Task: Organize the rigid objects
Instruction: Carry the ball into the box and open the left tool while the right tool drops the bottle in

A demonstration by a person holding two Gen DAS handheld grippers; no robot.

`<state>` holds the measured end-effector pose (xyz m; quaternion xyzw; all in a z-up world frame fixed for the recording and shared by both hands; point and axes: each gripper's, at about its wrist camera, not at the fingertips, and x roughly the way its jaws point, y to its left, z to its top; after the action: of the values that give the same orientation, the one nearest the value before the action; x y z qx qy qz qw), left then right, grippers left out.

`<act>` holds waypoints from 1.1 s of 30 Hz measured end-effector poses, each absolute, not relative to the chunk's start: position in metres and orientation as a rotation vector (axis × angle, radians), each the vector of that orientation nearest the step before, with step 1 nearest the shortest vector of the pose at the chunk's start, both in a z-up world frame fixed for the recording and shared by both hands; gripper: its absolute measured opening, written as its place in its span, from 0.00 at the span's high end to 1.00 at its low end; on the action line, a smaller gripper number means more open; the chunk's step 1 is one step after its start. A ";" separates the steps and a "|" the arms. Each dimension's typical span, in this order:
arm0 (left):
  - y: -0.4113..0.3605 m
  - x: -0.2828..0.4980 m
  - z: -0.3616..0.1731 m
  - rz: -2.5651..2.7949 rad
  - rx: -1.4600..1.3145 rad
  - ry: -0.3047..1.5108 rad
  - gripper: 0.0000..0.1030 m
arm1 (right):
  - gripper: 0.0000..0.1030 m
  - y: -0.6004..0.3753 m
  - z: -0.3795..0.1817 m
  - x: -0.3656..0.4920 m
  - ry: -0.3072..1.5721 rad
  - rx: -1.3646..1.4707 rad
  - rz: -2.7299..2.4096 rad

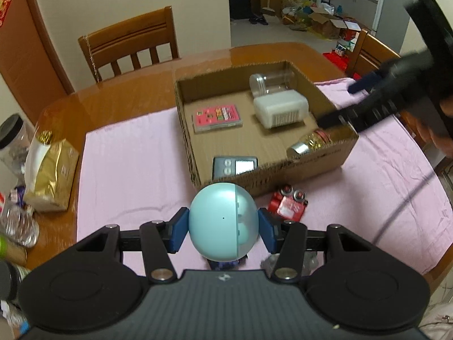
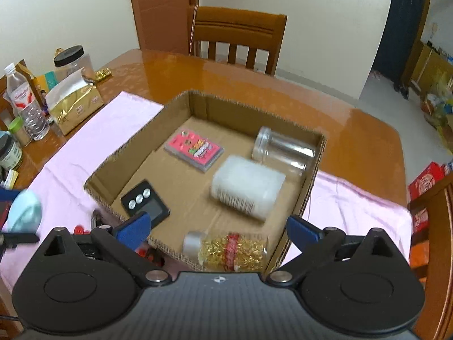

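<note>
My left gripper (image 1: 223,228) is shut on a pale blue egg-shaped capsule (image 1: 219,221) and holds it above the pink cloth, just short of the cardboard box (image 1: 271,171). The capsule shows at the left edge of the right wrist view (image 2: 24,211). My right gripper (image 2: 218,226) is open and empty above the box's near right corner. In the box lie a pink card case (image 2: 194,148), a clear jar (image 2: 283,148), a white tub (image 2: 246,187), a black timer (image 2: 145,202) and a jar of gold beads (image 2: 226,250).
A red toy vehicle (image 1: 288,204) lies on the pink cloth (image 1: 136,164) in front of the box. A gold bag (image 1: 52,170), bottles and jars crowd the table's left edge. Wooden chairs (image 1: 130,42) stand behind and to the right.
</note>
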<state>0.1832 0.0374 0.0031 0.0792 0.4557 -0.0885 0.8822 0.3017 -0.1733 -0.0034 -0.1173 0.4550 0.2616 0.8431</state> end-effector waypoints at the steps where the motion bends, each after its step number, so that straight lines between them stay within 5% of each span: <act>1: 0.037 0.186 0.004 -0.192 0.169 0.943 0.50 | 0.00 -0.175 -0.004 0.298 0.964 -0.249 0.546; 14: 0.019 0.259 0.010 -0.268 0.196 0.905 0.50 | 0.00 -0.198 -0.005 0.234 0.936 -0.162 0.375; 29: 0.003 0.350 -0.059 -0.257 0.218 0.975 0.50 | 0.00 -0.204 -0.005 0.186 0.955 -0.105 0.266; 30: 0.004 0.351 -0.060 -0.258 0.213 0.970 0.47 | 0.00 -0.205 -0.007 0.184 0.959 -0.101 0.259; 33: 0.008 0.349 -0.059 -0.251 0.177 0.950 0.08 | 0.00 -0.207 -0.010 0.181 0.971 -0.096 0.237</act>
<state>0.3493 0.0083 -0.0586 0.0849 0.4556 -0.1202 0.8780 0.1812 -0.2074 -0.0102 -0.0459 0.4652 0.1135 0.8767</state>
